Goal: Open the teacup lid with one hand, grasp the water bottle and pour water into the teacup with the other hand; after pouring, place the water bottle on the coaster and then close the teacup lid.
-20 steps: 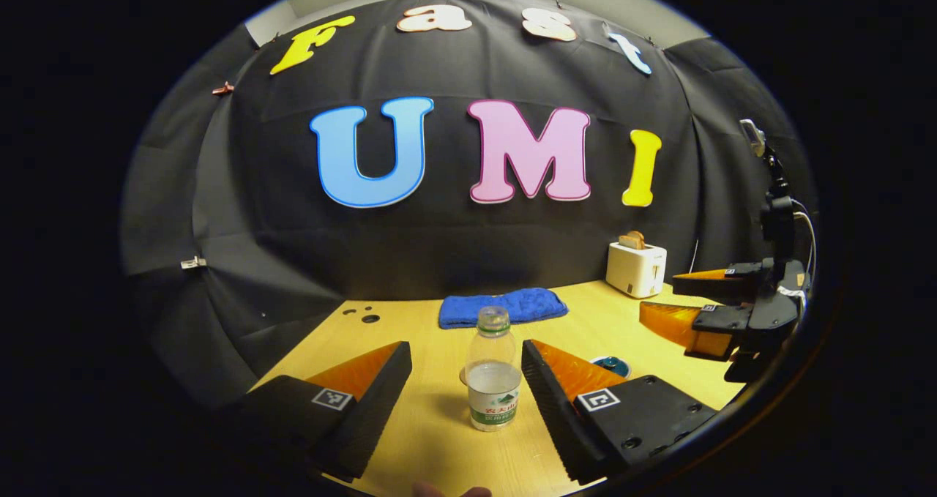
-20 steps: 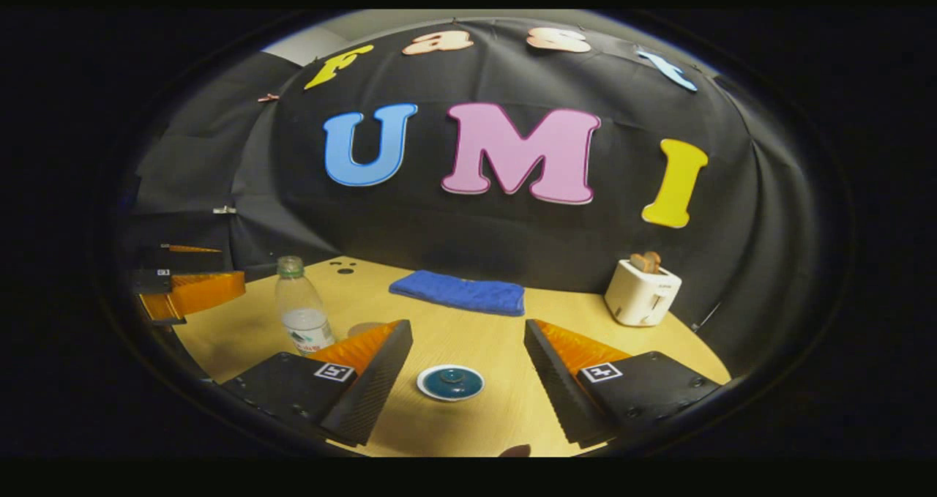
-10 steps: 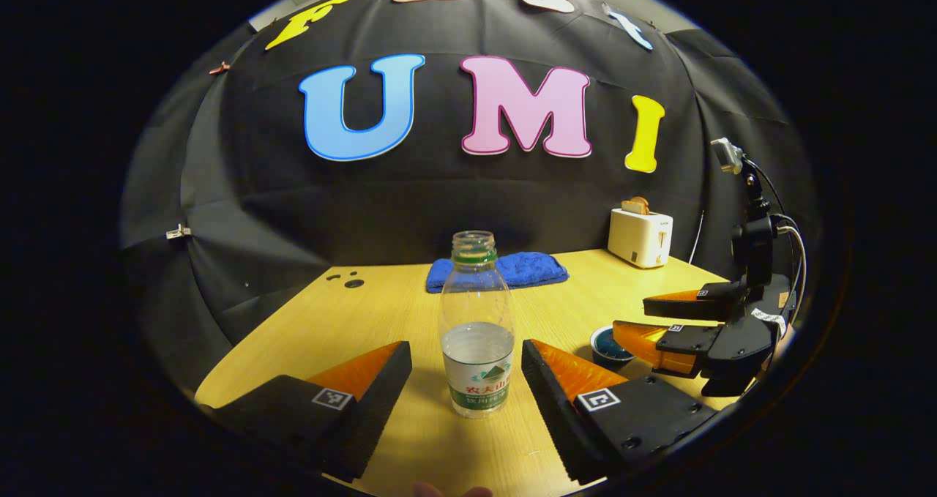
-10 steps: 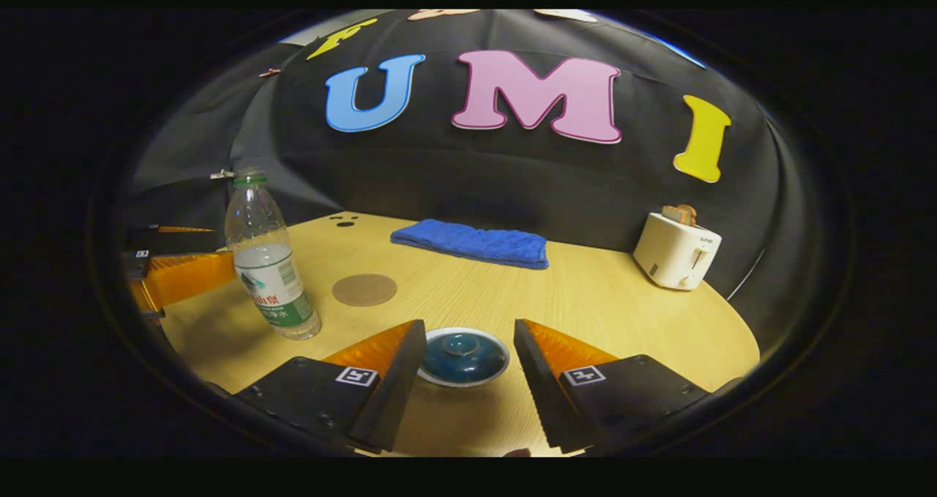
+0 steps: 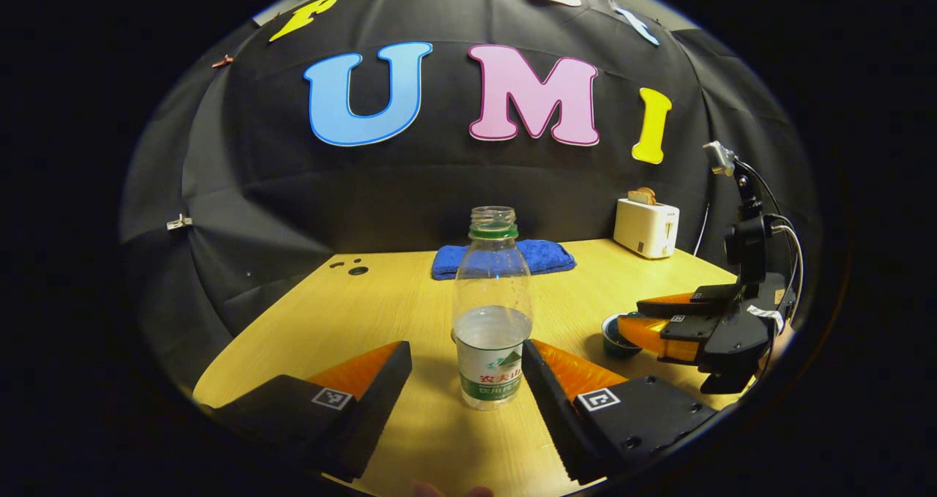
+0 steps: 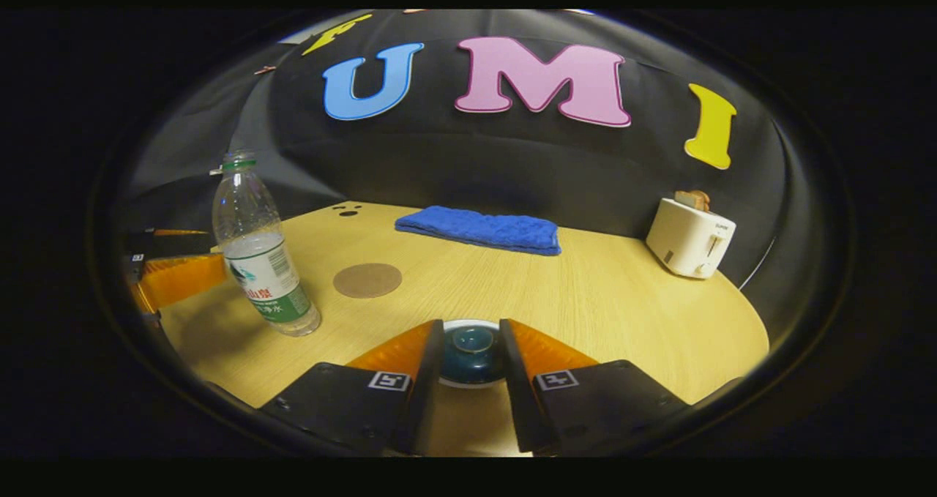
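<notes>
The right claw [image 6: 471, 350] has its fingers drawn in close on either side of the teacup lid [image 6: 472, 347], near the knob; whether both press on it cannot be told, since the fingers cover the contact. The left claw [image 5: 465, 361] is spread wide around the water bottle [image 5: 492, 314], its right finger close to or touching the label, its left finger apart from it.

The bottle stands uncapped and upright on the desk [image 6: 600, 299], about half full. If the left claw closes off-centre, one finger could push it first and tip it, spilling water. If the right claw pinches only the lid's rounded edge, the lid may slip or drag the teacup [image 5: 617, 336] beneath it.

The cup's body is mostly hidden behind the right claw in the left gripper view. The coaster [image 6: 367, 279] lies just beside the bottle.
</notes>
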Demonstrator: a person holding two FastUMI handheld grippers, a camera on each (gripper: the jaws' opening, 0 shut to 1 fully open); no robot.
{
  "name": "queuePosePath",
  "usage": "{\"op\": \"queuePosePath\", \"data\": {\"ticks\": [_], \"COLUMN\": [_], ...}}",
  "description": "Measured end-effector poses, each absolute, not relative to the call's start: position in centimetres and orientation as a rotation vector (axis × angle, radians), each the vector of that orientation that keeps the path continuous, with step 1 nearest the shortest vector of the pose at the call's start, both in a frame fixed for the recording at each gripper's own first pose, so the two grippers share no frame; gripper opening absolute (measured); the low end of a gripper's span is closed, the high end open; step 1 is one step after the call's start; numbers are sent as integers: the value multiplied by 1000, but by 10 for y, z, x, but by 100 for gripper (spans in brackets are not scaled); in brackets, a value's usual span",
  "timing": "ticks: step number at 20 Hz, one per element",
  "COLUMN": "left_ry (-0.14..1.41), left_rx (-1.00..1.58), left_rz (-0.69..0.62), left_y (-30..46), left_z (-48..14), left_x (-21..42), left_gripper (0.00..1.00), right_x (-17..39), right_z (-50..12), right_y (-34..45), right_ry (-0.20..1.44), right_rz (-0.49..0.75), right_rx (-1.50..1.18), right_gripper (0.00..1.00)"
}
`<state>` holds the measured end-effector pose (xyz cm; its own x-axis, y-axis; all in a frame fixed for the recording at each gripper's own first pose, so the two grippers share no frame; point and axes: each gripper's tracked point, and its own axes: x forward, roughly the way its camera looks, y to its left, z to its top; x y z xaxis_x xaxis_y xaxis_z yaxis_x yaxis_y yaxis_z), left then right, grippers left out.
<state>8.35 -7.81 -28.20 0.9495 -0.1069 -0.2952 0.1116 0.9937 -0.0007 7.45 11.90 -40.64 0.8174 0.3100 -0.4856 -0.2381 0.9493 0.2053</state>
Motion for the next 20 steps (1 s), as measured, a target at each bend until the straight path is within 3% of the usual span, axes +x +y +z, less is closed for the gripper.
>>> {"op": "queuePosePath", "data": {"ticks": [1, 2, 4, 5, 20], "left_ry": [303, 305, 306, 304, 345], "left_rx": [14, 12, 13, 16, 34], "left_rz": [-109, -109, -110, -112, -111], "left_y": [-78, -79, -83, -84, -104], "left_z": [-283, -284, -285, -285, -315], "left_x": [83, 84, 85, 86, 123], "left_gripper": [96, 96, 92, 96, 96], "right_x": [75, 73, 72, 73, 69], "right_z": [-408, -407, -406, -404, -367], "right_y": [121, 119, 119, 119, 27], "right_ry": [546, 548, 543, 539, 488], "right_rz": [294, 296, 303, 306, 172], "right_rx": [154, 163, 159, 155, 127], "right_gripper": [44, 33, 30, 30, 30]}}
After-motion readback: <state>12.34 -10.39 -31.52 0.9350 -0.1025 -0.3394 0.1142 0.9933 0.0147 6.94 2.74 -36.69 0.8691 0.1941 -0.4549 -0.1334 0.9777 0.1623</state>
